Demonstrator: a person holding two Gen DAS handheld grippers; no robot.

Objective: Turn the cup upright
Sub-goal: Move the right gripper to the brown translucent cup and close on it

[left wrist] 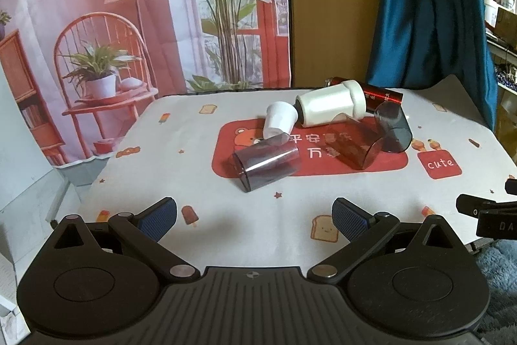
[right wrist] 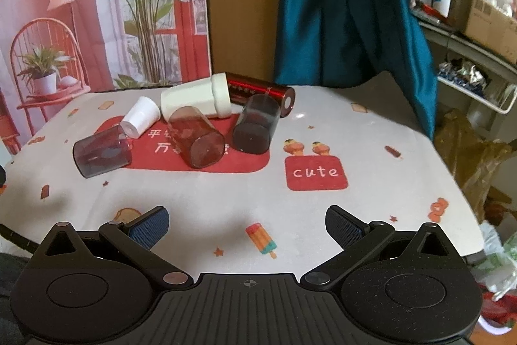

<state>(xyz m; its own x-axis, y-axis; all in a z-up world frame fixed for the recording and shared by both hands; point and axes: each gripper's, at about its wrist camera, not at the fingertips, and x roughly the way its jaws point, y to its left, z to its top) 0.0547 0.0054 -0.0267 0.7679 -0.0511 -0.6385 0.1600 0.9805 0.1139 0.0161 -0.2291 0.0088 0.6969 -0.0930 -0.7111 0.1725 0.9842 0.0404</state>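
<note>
I am holding both tools back at the near edge of the table (left wrist: pixel 245 235), and nothing is sitting between their fingers. My left gripper (left wrist: pixel 254 217) is hanging with its jaws spread wide; my right gripper (right wrist: pixel 247 227) is doing the same.

Ahead of the left gripper, a purple-tinted cup (left wrist: pixel 266 163) is lying on its side, its open mouth facing back toward me and a little left. Just beyond it a small white cup (left wrist: pixel 280 119) is lying tipped over, its mouth touching the purple one's base. A large white cup (left wrist: pixel 331 107) is lying behind that, with a dark red can (left wrist: pixel 381 94) lying on its side against its far side.

Ahead of the right gripper, slightly left of its centre line, an amber cup (right wrist: pixel 196 136) is lying with its flat base pointing toward me. Just right of it a smoky grey cup (right wrist: pixel 257 128) is lying likewise, base toward me, resting near the can. All are clustered on the red panel of the printed tablecloth (right wrist: pixel 371 151), well apart from both tools. A blue curtain (right wrist: pixel 349 5) is hanging beyond the far edge.
</note>
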